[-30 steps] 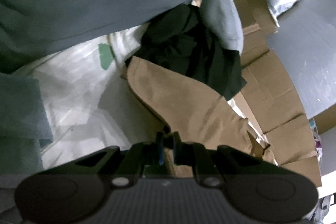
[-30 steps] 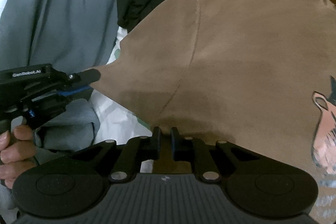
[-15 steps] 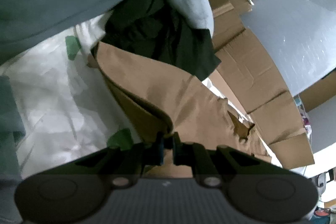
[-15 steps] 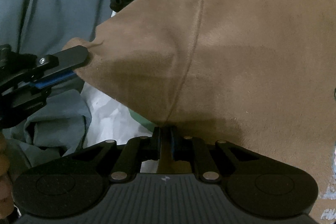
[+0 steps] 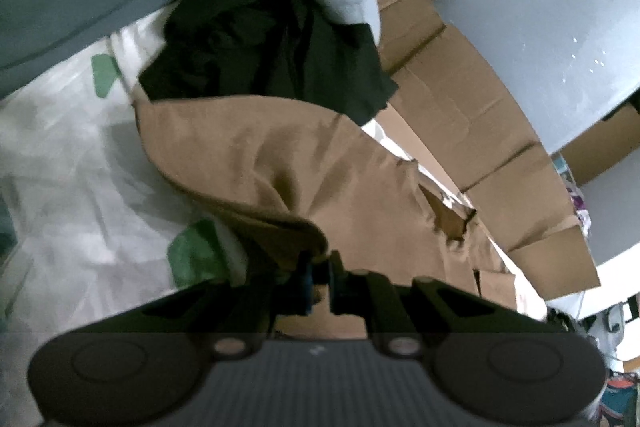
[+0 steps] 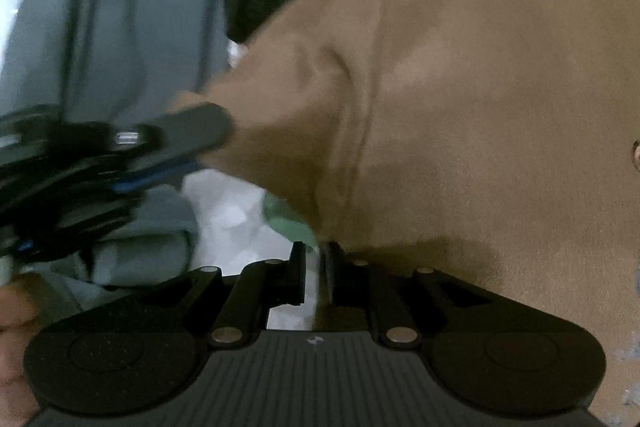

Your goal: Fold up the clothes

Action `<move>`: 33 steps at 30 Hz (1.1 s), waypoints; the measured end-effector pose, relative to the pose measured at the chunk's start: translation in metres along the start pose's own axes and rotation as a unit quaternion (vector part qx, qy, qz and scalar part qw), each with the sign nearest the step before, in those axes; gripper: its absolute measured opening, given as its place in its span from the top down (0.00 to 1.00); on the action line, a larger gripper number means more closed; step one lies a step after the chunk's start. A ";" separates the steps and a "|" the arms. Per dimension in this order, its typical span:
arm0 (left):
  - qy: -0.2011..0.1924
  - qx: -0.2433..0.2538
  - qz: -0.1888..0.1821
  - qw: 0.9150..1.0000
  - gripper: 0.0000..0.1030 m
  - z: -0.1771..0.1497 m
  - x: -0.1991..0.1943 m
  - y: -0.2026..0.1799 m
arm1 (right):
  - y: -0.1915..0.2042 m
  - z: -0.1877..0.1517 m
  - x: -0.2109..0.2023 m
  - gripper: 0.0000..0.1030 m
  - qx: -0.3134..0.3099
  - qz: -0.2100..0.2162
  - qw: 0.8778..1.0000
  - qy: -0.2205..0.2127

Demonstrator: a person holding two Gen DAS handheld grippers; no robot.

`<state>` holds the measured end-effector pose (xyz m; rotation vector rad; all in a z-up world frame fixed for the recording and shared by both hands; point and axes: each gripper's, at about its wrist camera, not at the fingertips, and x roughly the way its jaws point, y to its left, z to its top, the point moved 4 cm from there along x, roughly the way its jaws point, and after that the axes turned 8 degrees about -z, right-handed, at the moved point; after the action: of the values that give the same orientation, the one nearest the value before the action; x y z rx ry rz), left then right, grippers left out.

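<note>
Brown shirt [image 5: 280, 163] lies spread over a white sheet [image 5: 68, 163], its near edge bunched. The left gripper [image 5: 319, 273] has its jaws clamped on a fold of that edge. In the right wrist view, the right gripper [image 6: 316, 259] pinches the shirt's hem, jaws nearly together. Black garment [image 5: 264, 55] lies just beyond the shirt.

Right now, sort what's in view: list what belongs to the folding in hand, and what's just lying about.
In use:
- brown shirt
- left gripper, shut on the shirt's edge
- right gripper, shut on the shirt's hem

Lying about:
- black garment
- grey-blue garment
- cardboard boxes
- white sheet underneath
</note>
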<state>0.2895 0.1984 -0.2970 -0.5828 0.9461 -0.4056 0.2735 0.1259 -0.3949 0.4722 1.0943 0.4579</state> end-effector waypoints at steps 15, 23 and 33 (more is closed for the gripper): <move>0.009 0.014 -0.011 1.000 0.93 0.000 -0.007 -0.005 | -0.004 0.005 0.017 1.00 -0.014 -0.033 0.999 0.011; 0.041 0.024 -0.034 0.998 0.93 -0.011 0.006 -0.016 | -0.005 -0.001 0.019 1.00 -0.006 -0.032 0.999 0.009; 0.085 0.016 -0.027 0.996 0.93 -0.027 0.029 -0.018 | -0.016 -0.011 0.007 0.91 0.015 -0.023 1.000 -0.011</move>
<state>0.2805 0.1604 -0.3162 -0.5528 1.0868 -0.5247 0.2684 0.1184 -0.4137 0.4763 1.0898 0.3961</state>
